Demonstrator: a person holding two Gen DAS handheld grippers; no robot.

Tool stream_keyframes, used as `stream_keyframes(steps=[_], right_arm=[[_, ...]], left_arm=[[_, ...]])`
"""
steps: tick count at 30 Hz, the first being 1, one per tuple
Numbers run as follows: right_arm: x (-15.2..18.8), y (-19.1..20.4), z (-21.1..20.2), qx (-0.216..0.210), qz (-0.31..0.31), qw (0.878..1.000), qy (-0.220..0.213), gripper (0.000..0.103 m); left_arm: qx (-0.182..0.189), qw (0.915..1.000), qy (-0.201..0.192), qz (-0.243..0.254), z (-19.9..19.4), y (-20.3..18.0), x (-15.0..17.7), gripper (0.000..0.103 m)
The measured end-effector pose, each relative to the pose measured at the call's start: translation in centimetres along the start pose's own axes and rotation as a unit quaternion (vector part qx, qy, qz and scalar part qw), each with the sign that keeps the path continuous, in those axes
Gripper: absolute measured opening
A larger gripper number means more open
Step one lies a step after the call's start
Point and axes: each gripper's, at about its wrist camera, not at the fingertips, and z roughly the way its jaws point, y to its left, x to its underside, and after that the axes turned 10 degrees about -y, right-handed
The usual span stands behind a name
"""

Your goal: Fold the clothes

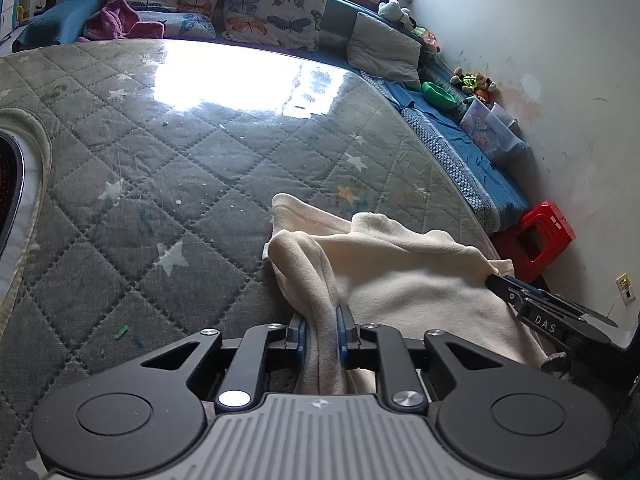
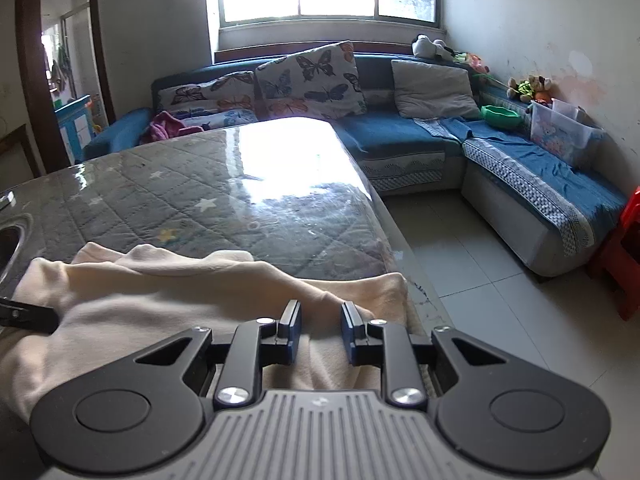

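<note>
A cream garment (image 1: pixel 420 280) lies bunched at the near right corner of the quilted grey table cover (image 1: pixel 160 200). My left gripper (image 1: pixel 322 326) is shut on a thick fold of the garment's left side, and the cloth fills the gap between its blue pads. My right gripper (image 2: pixel 320 320) stands open over the garment (image 2: pixel 160 300) near the table's right edge. A ridge of cloth runs between its fingers, which do not press on it. In the left wrist view the right gripper (image 1: pixel 500 282) rests at the garment's right corner. The left gripper (image 2: pixel 28 314) shows at the left edge of the right wrist view.
The table cover (image 2: pixel 240 208) is glossy, with strong window glare at its far end. A dark oval opening with a white rim (image 1: pixel 12 184) sits at the table's left. A blue corner sofa (image 2: pixel 400 140) with cushions and toys runs behind and right. A red stool (image 1: pixel 536 240) stands on the tiled floor.
</note>
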Motion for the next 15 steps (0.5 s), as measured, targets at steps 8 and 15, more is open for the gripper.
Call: stream_keyframes(steps=[8, 15], right_arm=[[-1.1, 1.2, -0.7, -0.017, -0.012, 1.000, -0.011, 0.027], [-1.5, 2.9, 0.8, -0.033, -0.016, 0.999, -0.009, 0.031]], left_arm=[[-0.007, 1.0000, -0.002, 0.006, -0.2, 0.0, -0.4, 0.028], [-0.025, 0.9994, -0.014, 0.018, -0.3, 0.0, -1.1, 0.037]])
